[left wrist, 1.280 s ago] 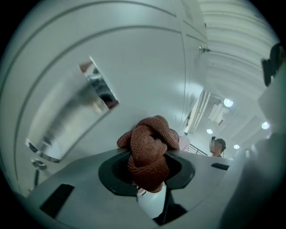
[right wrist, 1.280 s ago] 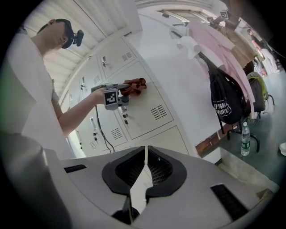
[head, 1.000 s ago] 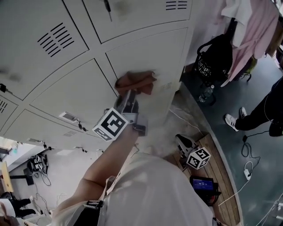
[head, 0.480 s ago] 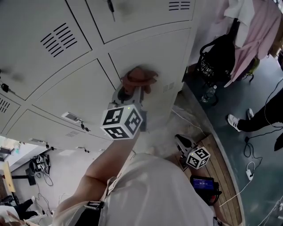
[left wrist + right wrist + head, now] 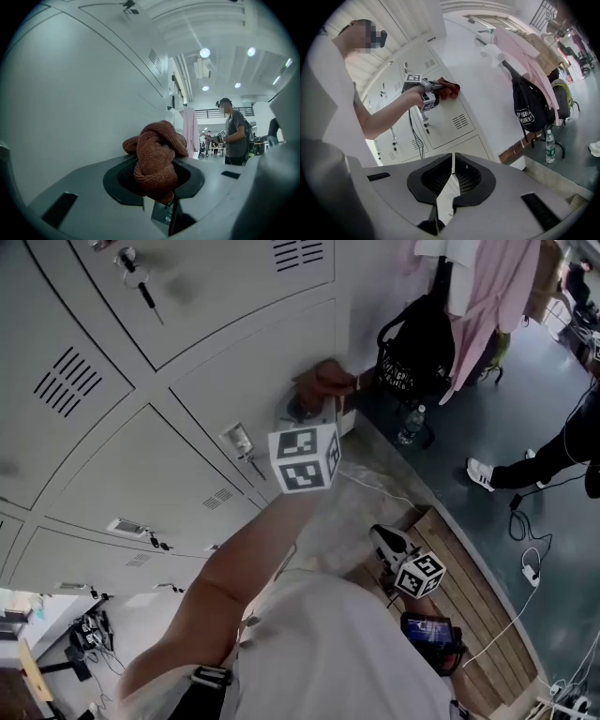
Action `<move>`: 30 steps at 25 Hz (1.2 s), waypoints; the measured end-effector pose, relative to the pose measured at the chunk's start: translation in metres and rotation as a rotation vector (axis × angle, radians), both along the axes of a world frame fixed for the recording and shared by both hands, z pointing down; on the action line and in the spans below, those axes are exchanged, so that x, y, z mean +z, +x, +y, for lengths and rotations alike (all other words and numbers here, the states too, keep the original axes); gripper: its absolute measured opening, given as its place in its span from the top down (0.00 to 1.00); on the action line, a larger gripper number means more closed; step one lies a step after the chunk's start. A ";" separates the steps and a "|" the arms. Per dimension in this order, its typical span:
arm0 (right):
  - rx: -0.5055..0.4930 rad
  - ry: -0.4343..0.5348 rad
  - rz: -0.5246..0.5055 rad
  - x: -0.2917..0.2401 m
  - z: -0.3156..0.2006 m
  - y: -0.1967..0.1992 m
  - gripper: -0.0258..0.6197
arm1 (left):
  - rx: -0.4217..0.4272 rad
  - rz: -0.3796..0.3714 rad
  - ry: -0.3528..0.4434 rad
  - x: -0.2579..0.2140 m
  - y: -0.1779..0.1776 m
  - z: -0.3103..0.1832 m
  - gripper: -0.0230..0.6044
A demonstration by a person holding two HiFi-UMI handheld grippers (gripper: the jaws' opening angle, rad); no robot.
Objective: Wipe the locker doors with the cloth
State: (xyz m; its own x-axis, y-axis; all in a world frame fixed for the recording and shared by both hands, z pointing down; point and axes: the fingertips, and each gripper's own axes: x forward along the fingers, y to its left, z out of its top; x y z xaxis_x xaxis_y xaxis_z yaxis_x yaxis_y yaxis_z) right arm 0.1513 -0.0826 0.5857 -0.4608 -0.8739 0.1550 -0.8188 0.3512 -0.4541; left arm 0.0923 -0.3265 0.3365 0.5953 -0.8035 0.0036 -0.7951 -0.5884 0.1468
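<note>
A rust-brown cloth (image 5: 323, 381) is bunched against a grey locker door (image 5: 253, 371), close to the bank's right edge. My left gripper (image 5: 319, 399) is shut on the cloth and presses it to the metal; its marker cube (image 5: 305, 457) faces the head camera. In the left gripper view the cloth (image 5: 157, 152) bulges out between the jaws beside the door (image 5: 70, 103). My right gripper (image 5: 384, 542) hangs low by the person's side, away from the lockers. Its jaws (image 5: 452, 176) meet with nothing between them. From there I see the cloth (image 5: 449, 88) on the door (image 5: 450, 117).
A black backpack (image 5: 412, 343) and pink garments (image 5: 487, 287) hang right of the lockers, with a water bottle (image 5: 409, 425) on the floor below. A person's leg and shoe (image 5: 483, 472) are at the right. Cables (image 5: 525, 568) and a wooden platform (image 5: 469, 615) lie underfoot.
My left gripper has carried the cloth across the door toward the locker bank's right edge. The head view has swung with it. The right gripper has stayed low.
</note>
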 end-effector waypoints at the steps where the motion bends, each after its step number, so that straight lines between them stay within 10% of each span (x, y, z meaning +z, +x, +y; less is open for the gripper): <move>1: 0.014 0.000 -0.002 0.000 0.001 0.004 0.91 | 0.025 0.004 -0.018 0.003 0.011 -0.004 0.78; 10: 0.018 0.003 -0.017 -0.002 0.004 0.002 0.91 | 0.131 0.087 -0.077 -0.016 0.054 -0.016 0.78; 17: -0.061 -0.002 -0.018 0.000 -0.007 -0.014 0.91 | 0.009 0.290 -0.059 -0.047 -0.032 0.012 0.78; 30: -0.239 -0.009 -0.020 0.006 -0.023 -0.062 0.91 | -0.261 0.284 0.049 -0.057 -0.206 0.072 0.78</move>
State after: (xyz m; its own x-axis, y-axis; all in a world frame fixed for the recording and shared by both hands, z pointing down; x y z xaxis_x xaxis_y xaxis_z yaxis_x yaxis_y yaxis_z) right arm 0.0894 -0.1055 0.5914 -0.6573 -0.7382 0.1514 -0.7039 0.5298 -0.4731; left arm -0.1139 -0.2548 0.2792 0.3425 -0.9232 -0.1744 -0.8506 -0.3835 0.3597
